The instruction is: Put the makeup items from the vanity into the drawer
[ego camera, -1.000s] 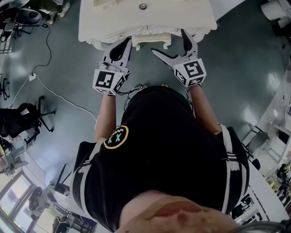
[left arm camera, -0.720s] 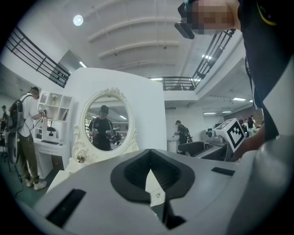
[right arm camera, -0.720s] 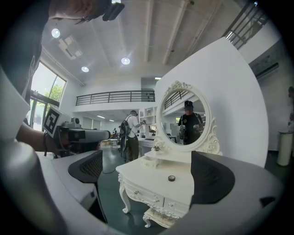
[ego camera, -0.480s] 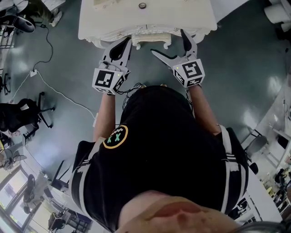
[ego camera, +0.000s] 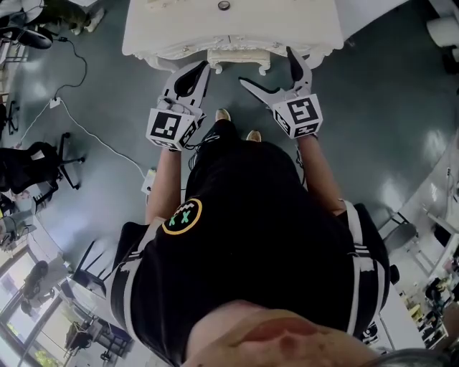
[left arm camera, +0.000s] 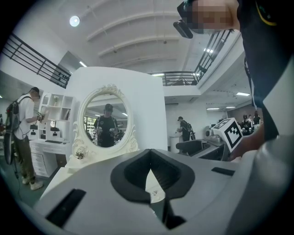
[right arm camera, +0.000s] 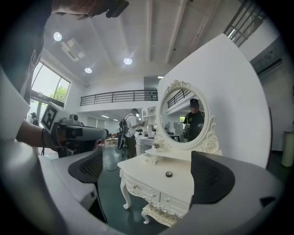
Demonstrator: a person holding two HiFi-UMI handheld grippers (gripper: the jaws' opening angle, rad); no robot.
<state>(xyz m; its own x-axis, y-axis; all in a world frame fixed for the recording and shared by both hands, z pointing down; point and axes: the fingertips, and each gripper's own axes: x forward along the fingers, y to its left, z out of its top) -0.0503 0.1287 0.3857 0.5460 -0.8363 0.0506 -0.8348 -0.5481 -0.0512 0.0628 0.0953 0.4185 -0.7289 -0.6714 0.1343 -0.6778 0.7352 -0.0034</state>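
- Right now my left gripper [ego camera: 203,69] is clenched on nothing: in the left gripper view [left arm camera: 151,190] its two jaws meet at the tips, and only a sliver of white surface shows through the hollow between the dark pads.
- My right gripper [ego camera: 269,68] is released, with its jaws spread wide. In the right gripper view [right arm camera: 149,179] nothing stands between them; they simply frame the furniture ahead.
- Both tools hover side by side, short of the front edge of the white carved vanity with curved legs [ego camera: 287,25], and neither touches it.
- One task thing is plain to see: a small dark round makeup item [right arm camera: 169,174] lying flat about mid-width on the vanity top, clear of the front edge [ego camera: 224,6].
- A small white box [right arm camera: 151,158] sits toward the back edge, below the oval mirror in its ornate white frame [right arm camera: 183,117]. What it holds is too small to tell.
- The knobbed drawer front [right arm camera: 142,190] under the top is shut, as is its neighbour nearer the right corner.
- My reading is that this is the approach step: nothing is picked up and no drawer is open.
- The next move most likely calls for bringing the spread right jaws onto a drawer knob, closing on it and pulling straight out, so the round item has somewhere to go. The knobs are small, so the pinch must be well centred.
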